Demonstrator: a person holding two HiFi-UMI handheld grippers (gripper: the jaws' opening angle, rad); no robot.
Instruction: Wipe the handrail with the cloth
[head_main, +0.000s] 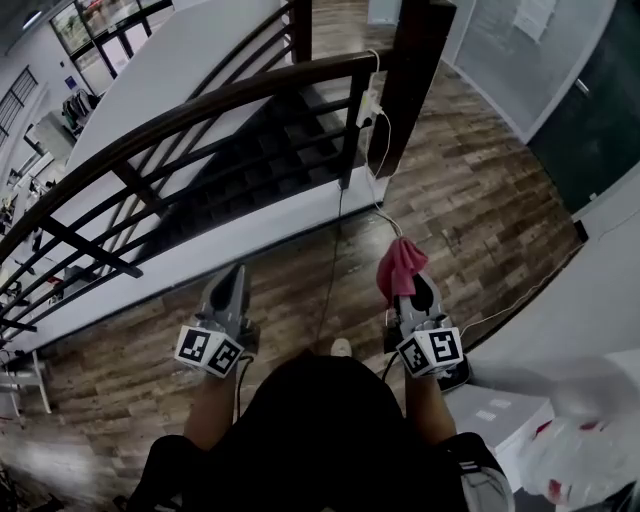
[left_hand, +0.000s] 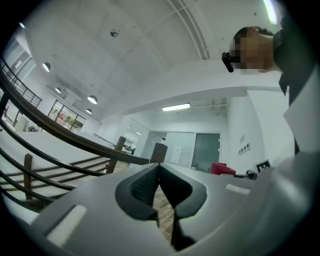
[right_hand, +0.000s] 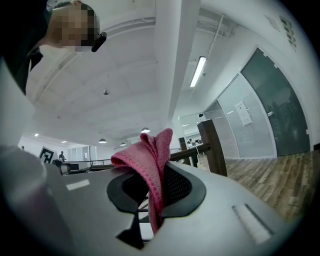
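Pink cloth (head_main: 400, 268) clamped in right tongs (head_main: 408, 292), left tongs (head_main: 232, 282) closed empty, both short of handrail (head_main: 200, 112); wiping not started, next likely bring cloth onto it.

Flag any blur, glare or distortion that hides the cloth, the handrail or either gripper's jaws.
Head view: sharp and evenly lit, with some wide-angle bending; handrail and cloth both clear. Left gripper view: heavy fisheye, dark corners, ceiling lamps bright but no glare; left gripper jaws together, slightly soft up close. Right gripper view: same fisheye; cloth crisp, clamped in the right gripper.
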